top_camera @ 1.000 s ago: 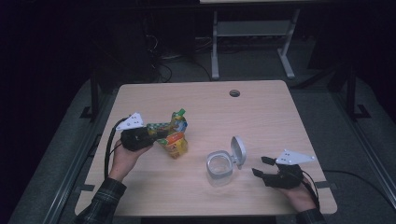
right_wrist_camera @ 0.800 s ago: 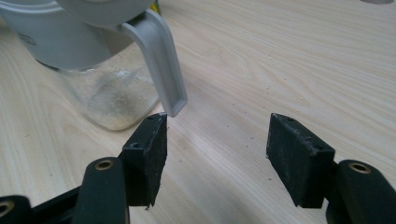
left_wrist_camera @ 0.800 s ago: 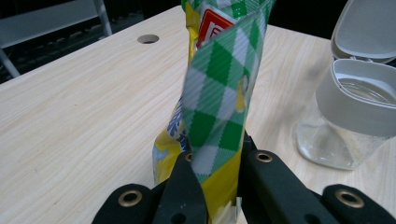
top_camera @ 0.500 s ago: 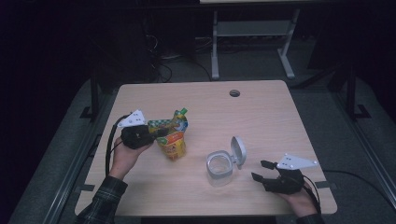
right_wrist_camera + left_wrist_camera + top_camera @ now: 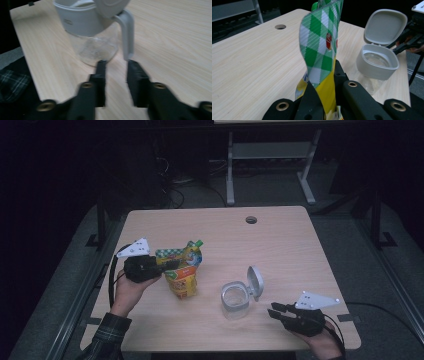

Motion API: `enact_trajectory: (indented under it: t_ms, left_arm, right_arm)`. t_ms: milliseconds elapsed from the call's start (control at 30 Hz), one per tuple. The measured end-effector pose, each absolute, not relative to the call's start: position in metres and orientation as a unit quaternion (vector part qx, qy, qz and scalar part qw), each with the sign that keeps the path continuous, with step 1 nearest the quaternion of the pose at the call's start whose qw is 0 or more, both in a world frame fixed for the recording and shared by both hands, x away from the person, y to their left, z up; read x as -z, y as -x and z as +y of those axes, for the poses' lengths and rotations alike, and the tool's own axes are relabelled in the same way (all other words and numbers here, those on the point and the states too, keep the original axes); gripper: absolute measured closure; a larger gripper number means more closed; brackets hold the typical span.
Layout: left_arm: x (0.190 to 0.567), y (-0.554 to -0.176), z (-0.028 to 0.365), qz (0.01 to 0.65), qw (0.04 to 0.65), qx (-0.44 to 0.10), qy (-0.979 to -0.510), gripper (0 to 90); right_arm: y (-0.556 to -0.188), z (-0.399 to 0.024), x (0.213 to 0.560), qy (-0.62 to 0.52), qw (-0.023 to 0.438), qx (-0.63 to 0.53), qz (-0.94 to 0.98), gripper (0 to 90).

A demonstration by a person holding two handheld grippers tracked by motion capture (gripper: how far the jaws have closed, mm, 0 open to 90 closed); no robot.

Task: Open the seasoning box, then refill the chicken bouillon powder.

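My left gripper is shut on a green-and-yellow spouted pouch, pinching its checked upper part and holding it upright over the left of the wooden table. A clear jar with a grey collar stands near the table's middle front, its hinged grey lid flipped up. In the left gripper view the jar sits just beyond the pouch. My right gripper lies low at the jar's right. Its jaws have just been closing; a narrow gap is left, with nothing in it, just short of the jar.
A round cable hole sits near the table's far edge. Behind the table stands a grey metal frame on a dark floor. The table's near edge runs close under both hands. My right gripper shows behind the jar in the left gripper view.
The right gripper's jaws have narrowed and it has drifted slightly toward the near edge. The left gripper keeps its hold, and the pouch hangs a little differently.
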State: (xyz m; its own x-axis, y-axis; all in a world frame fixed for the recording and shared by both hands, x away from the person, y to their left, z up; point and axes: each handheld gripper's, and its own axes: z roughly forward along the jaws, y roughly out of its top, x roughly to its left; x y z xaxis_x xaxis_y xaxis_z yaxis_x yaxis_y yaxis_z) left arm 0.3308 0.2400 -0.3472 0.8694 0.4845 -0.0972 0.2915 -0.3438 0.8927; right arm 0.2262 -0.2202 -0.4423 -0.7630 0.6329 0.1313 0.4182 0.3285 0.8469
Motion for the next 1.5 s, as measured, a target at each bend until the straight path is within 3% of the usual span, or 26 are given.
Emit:
enact_trajectory:
  t_ms: [100, 333, 667, 1500]
  left_arm:
    - [0.343, -0.328, 0.241, 0.240, 0.529, -0.087, -0.810, 90.0]
    - [0.334, -0.323, 0.244, 0.233, 0.540, -0.079, -0.805, 90.0]
    - [0.325, -0.319, 0.243, 0.231, 0.544, -0.071, -0.803, 90.0]
    - [0.309, -0.310, 0.237, 0.215, 0.565, -0.044, -0.796, 90.0]
  right_arm:
    - [-0.224, -0.215, 0.439, -0.317, 0.102, -0.480, 0.812, 89.8]
    - [-0.218, -0.201, 0.432, -0.291, 0.063, -0.489, 0.819, 90.0]
    - [-0.215, -0.183, 0.424, -0.263, 0.046, -0.514, 0.815, 90.0]
    - [-0.229, -0.122, 0.402, -0.233, 0.072, -0.528, 0.813, 90.0]
